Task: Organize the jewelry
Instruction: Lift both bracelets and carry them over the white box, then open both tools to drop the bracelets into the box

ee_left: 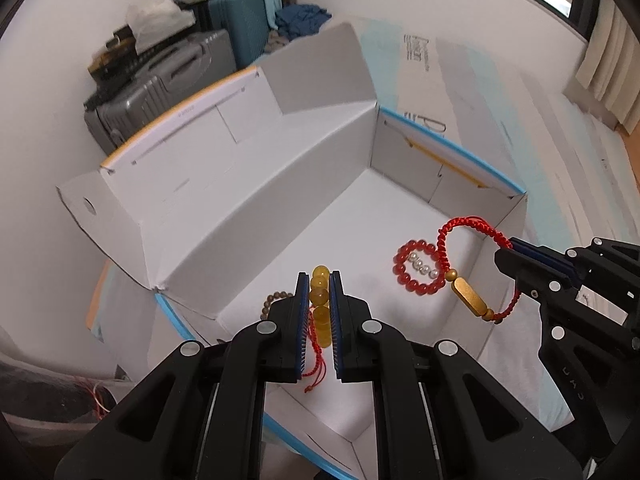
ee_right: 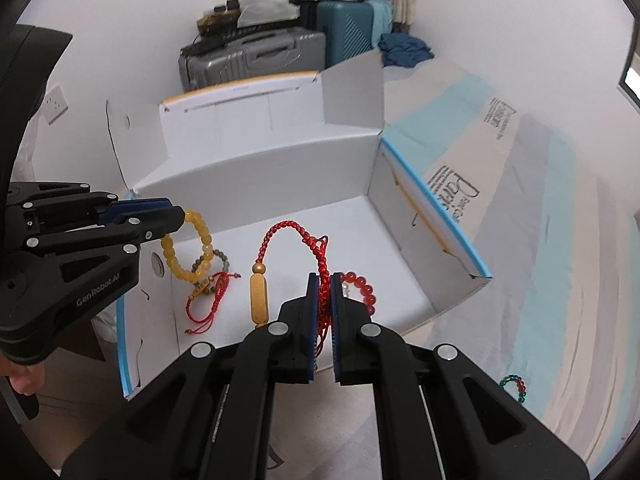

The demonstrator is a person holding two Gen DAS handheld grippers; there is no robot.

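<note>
Both grippers are hanging over the same open white cardboard box (ee_right: 280, 184), smooth matte card with a blue strip along the rim and flaps folded up at the back.

Starting left: the left gripper (ee_left: 319, 280) is black plastic with ribbed blue pads, and those pads are pinched tight on a yellow bead bracelet (ee_left: 320, 304). The beads are chunky, round, glossy and a bit translucent, like amber. Dangling off the same bunch is a smaller string of dull brownish beads (ee_right: 218, 258) and a thin red knotted cord (ee_right: 208, 304) with loose tails. All of it hangs above the box's left end.

Moving right: the right gripper (ee_right: 325, 280) has its pads squeezed together on a red braided cord bracelet (ee_right: 296, 232), with a rope-like weave. It carries a long matte gold barrel bead (ee_right: 259, 298) with a small round gold one above it. A ring of shiny red round beads (ee_left: 416, 266) hangs along, with a short row of little white pearls (ee_left: 422, 266) across it. That bundle sits over the box's middle.

Far right, outside the box, a small red-and-green bead loop (ee_right: 514, 388) lies on the striped surface (ee_right: 540, 240).
</note>
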